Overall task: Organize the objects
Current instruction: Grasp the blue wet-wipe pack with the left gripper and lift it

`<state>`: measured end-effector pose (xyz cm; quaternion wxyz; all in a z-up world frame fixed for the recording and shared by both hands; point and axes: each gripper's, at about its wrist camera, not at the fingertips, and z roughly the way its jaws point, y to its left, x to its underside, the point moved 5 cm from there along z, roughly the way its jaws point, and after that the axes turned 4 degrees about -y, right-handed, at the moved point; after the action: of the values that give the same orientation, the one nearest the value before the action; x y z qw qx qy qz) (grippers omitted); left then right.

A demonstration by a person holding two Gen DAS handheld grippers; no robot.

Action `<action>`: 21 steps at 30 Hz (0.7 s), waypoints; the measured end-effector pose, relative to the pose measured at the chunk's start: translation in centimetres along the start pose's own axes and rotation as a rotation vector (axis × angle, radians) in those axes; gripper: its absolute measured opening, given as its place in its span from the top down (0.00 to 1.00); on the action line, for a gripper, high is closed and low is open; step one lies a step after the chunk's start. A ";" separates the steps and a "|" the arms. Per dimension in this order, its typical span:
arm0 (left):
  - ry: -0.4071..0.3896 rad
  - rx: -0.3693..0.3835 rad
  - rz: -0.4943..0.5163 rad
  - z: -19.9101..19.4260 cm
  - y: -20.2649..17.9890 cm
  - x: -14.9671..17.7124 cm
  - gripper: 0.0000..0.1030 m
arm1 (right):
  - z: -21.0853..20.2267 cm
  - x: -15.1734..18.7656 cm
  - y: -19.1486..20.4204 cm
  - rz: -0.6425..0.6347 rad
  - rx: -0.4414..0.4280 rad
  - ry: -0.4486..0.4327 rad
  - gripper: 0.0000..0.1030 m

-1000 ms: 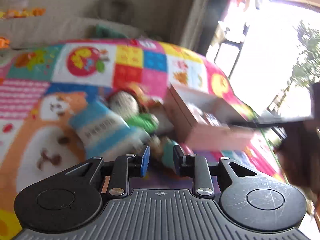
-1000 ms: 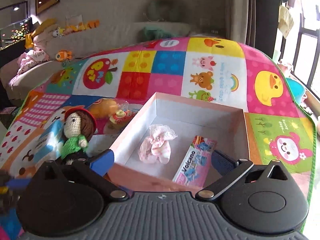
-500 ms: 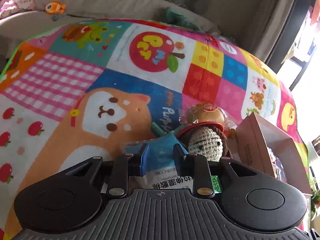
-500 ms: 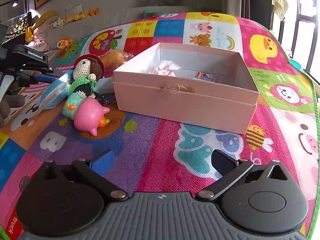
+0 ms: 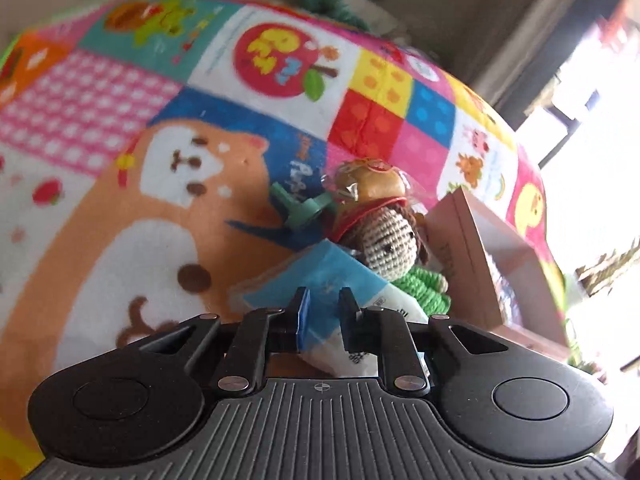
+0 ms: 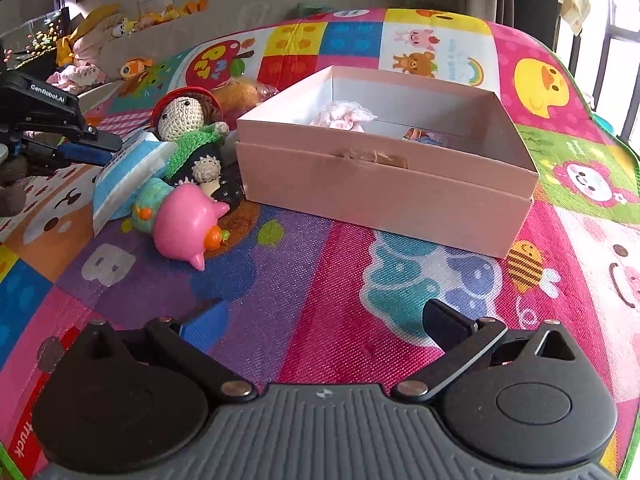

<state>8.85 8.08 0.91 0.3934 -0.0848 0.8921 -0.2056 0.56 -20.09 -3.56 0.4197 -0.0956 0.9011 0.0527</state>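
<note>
Bright patchwork play mat (image 6: 304,280) covers the floor, sofa (image 6: 248,12) behind. Left gripper (image 5: 322,309), fingers narrowly apart, straddles the blue wipes pack (image 5: 332,276). Crochet doll (image 6: 188,128) and pink pig (image 6: 186,222) crowd beside the pink box (image 6: 384,184). Right gripper (image 6: 320,320) hangs wide open.

Doll (image 6: 188,128) and piggy toy (image 6: 186,222) left of box (image 6: 384,184) on mat (image 6: 320,300)

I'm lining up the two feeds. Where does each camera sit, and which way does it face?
Left wrist: on the left gripper, low over the mat, facing the blue-and-white tissue pack between its narrowed jaws.
Right wrist: on the right gripper, jaws wide apart, facing the pink cardboard box; the left gripper shows at left.
Shared: crocheted red-hatted doll, pack, box.
</note>
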 end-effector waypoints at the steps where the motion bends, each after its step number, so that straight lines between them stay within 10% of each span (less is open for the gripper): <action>1: 0.004 -0.006 0.027 -0.4 -0.2 0.2 0.81 | 0.0 0.0 0.0 -0.003 0.003 0.000 0.00; 10: 0.128 -0.036 0.381 -3.1 -0.5 6.2 0.79 | 0.1 0.0 0.0 -0.006 0.010 0.003 0.00; 17: 0.183 0.024 0.475 -1.2 -4.6 7.7 0.06 | 0.1 0.0 0.0 -0.004 0.008 0.004 0.00; 21: 0.165 0.016 0.449 -0.6 -5.5 8.0 0.02 | 0.0 0.0 -0.1 -0.002 0.006 0.003 0.00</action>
<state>2.92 0.80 -1.69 0.3557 0.1358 0.9160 -0.1265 0.57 -20.15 -3.56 0.4188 -0.0953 0.9017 0.0494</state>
